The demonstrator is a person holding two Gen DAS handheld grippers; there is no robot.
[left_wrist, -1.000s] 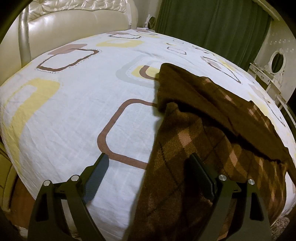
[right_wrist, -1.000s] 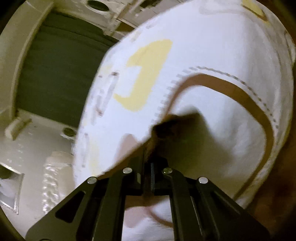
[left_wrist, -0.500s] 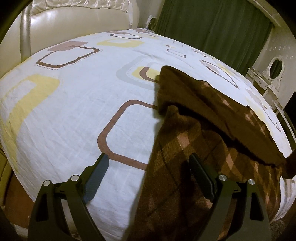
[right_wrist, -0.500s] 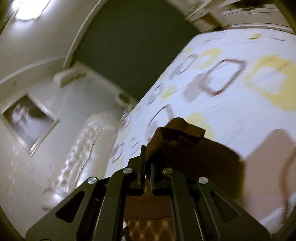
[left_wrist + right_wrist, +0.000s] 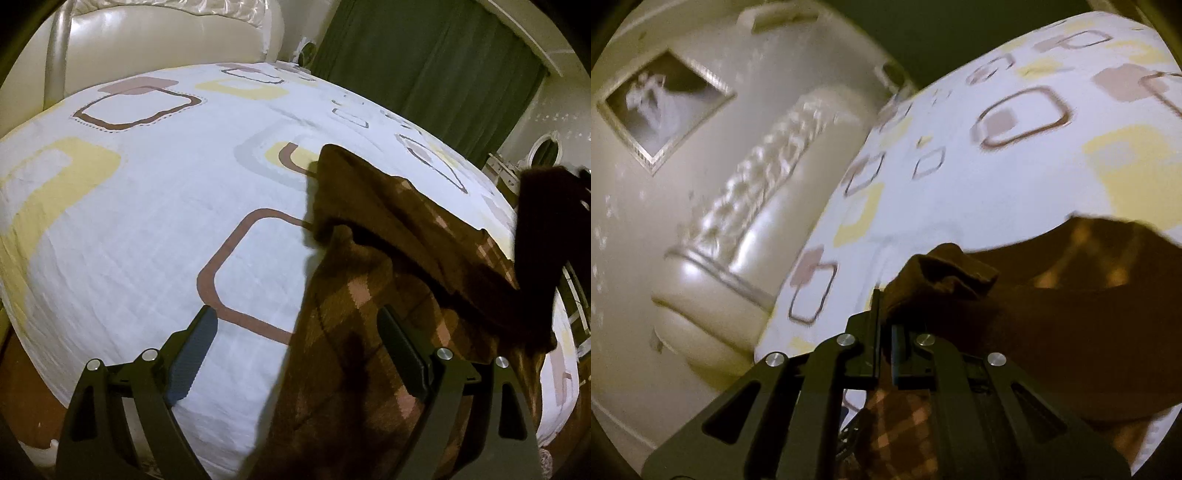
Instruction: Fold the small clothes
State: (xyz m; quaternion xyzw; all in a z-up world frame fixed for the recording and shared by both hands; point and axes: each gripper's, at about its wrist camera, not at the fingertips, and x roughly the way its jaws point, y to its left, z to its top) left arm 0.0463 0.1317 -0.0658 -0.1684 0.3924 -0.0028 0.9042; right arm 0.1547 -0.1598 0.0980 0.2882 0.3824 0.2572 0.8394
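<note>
step: fold-over | garment (image 5: 369, 306) brown plaid, on bed (image 5: 147, 221) | R gripper (image 5: 886, 314) clamped on lifted edge | L gripper (image 5: 295, 332) wide open, empty, over near hem | tip: keep edge taut, lay onto far edge, L pins hem

No readable text, label, brand or number anywhere.

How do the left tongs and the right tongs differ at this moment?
The left tongs stand wide open and hold nothing; the right tongs are shut on an edge of the brown plaid garment.
The left tongs hover low above the bedsheet and the garment's near end; the right tongs hold their edge lifted clear of the bedsheet.
Both are the same black two-finger build.
</note>
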